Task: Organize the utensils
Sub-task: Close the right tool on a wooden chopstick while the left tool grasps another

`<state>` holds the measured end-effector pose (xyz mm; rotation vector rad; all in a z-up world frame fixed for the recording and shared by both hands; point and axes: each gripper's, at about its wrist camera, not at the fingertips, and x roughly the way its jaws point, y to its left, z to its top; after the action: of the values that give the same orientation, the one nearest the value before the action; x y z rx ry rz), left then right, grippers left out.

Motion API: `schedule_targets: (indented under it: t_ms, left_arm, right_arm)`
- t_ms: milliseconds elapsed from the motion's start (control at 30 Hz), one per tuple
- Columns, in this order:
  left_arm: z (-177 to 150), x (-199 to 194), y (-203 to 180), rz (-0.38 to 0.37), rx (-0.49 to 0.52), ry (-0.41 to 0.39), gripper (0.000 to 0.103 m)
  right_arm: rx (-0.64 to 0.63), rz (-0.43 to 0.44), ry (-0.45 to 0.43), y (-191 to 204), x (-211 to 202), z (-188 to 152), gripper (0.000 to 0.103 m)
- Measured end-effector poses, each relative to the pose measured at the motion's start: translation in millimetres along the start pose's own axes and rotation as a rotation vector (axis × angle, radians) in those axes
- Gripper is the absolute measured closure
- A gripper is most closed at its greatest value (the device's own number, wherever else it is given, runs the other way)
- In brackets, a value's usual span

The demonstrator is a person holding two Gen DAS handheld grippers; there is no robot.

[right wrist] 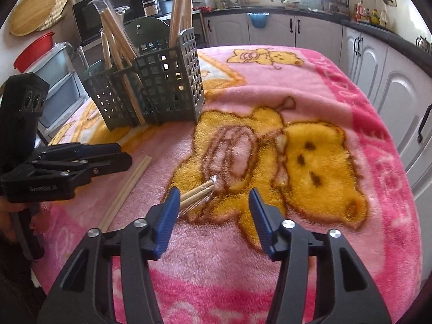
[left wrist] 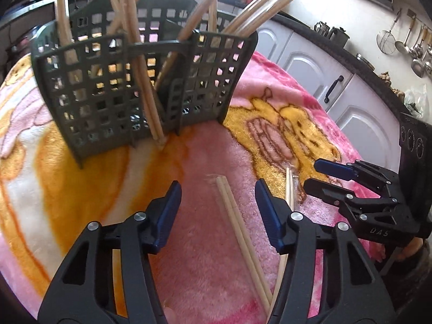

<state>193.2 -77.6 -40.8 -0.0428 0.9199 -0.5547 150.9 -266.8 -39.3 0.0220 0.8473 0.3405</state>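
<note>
A dark grey slotted utensil basket [left wrist: 140,91] [right wrist: 151,91] stands on the pink bear blanket [left wrist: 205,156] [right wrist: 270,102] and holds several wrapped chopstick pairs. My left gripper [left wrist: 218,189] is open over a bare chopstick pair [left wrist: 237,224] [right wrist: 127,186] lying between its jaws on the blanket. A second, plastic-wrapped pair [left wrist: 290,189] [right wrist: 198,193] lies just right of it. My right gripper [right wrist: 214,195] is open and empty, its left fingertip next to the wrapped pair's end. It shows in the left wrist view [left wrist: 313,174] too.
White kitchen cabinets [right wrist: 391,86] and a dark counter run behind and right of the table. Ladles hang on the wall [left wrist: 413,51]. A microwave [right wrist: 108,10], red bowl [right wrist: 33,50] and drawers stand at the left. The blanket's edge drops off at the right.
</note>
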Motion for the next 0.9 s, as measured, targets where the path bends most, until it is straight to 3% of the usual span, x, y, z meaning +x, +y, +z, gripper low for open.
schedule_targets:
  t_ms: [433, 633, 900]
  left_arm:
    - [10, 31, -6, -0.036, -0.006, 0.050, 0.075]
    - [11, 34, -4, -0.012, 0.002, 0.051, 0.088]
    - [11, 35, -1, -0.007, -0.001, 0.043, 0.094]
  right_arm:
    - [0.069, 0.048, 0.039, -11, 21, 9, 0.073]
    - [0.069, 0.074, 0.042, -6, 25, 11, 0.088]
    - [0.087, 0.049, 0.018, -6, 22, 11, 0.101]
